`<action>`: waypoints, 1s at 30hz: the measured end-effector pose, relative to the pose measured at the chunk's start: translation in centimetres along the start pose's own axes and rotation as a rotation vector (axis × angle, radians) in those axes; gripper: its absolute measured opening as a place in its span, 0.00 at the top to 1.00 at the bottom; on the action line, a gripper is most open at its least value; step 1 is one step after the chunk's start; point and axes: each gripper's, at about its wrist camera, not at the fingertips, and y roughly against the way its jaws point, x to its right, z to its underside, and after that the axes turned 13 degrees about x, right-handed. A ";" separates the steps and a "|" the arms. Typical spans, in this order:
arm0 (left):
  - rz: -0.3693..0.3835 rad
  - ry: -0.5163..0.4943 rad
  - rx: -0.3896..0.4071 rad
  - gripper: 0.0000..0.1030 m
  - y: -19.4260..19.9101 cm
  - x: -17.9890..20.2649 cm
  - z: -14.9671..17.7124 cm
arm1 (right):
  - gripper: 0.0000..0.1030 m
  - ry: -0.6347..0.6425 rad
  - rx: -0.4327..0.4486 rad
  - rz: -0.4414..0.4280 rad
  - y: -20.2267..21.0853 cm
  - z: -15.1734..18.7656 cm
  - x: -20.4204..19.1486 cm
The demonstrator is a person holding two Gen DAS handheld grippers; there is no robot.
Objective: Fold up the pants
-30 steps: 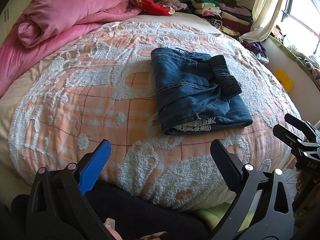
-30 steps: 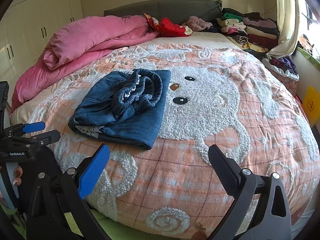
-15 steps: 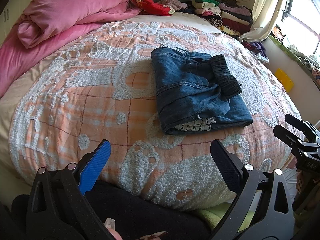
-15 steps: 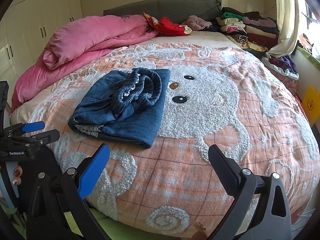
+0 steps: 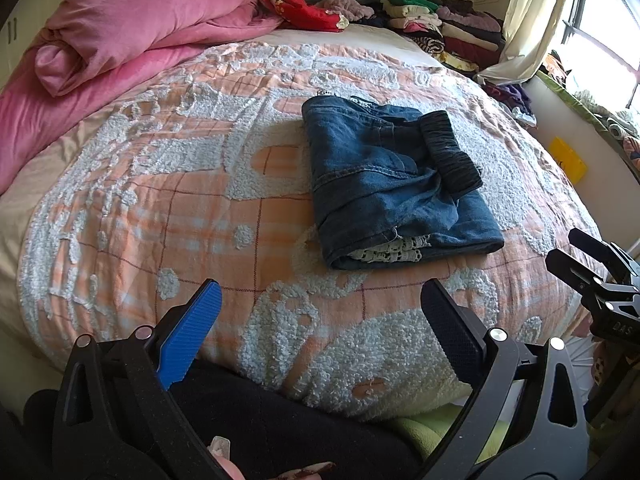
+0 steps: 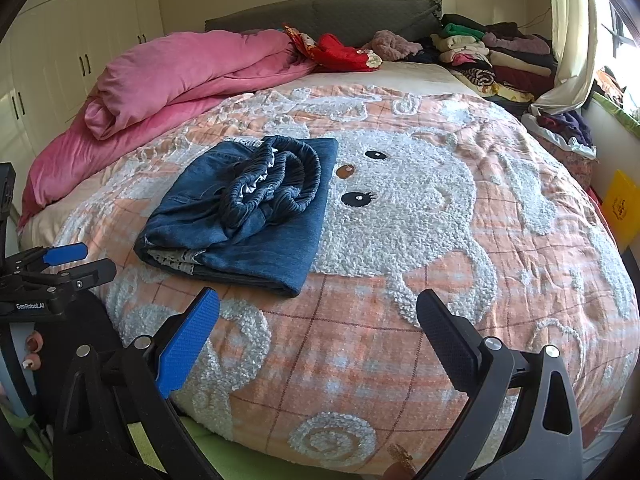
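Left wrist view: left tool (image 5: 320,312) spread wide, empty, hanging at the near edge of the bed, one blue ribbed pad and one black. Folded blue denim pants (image 5: 392,188) lie flat on the orange-and-white plaid fleece blanket (image 5: 200,200), right of centre, well apart from the tool. Dark elastic waistband sits on top at the right side; a strip of white lace shows at the near folded edge. Right tool (image 5: 592,268) visible at the far right edge, off the bed, also clear of the pants. Rolled pink duvet (image 5: 140,20) at back left, stack of folded clothes (image 5: 440,28) at back right by the headboard.

Right wrist view: right tool (image 6: 318,326) spread wide, nothing between the pads, low at the bed's near edge. Pants (image 6: 248,216) sit left of centre, just beside the white cartoon face on the blanket (image 6: 460,280), waistband bunched on top. Left tool (image 6: 68,264) at the left edge, pads slightly apart, gripping nothing. White wardrobe doors (image 6: 60,40) behind.
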 end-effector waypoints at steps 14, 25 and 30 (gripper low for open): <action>-0.031 0.001 -0.016 0.09 -0.4 -0.9 -0.1 | 0.05 -0.014 0.000 0.047 -0.2 -0.1 1.5; -0.125 0.057 -0.035 0.09 -2.2 -5.3 -1.7 | 0.05 -0.082 0.036 0.210 -0.8 -2.6 9.7; -0.252 0.123 -0.050 0.09 -4.8 -11.3 -5.1 | 0.05 -0.146 0.015 0.318 -2.9 -4.0 17.2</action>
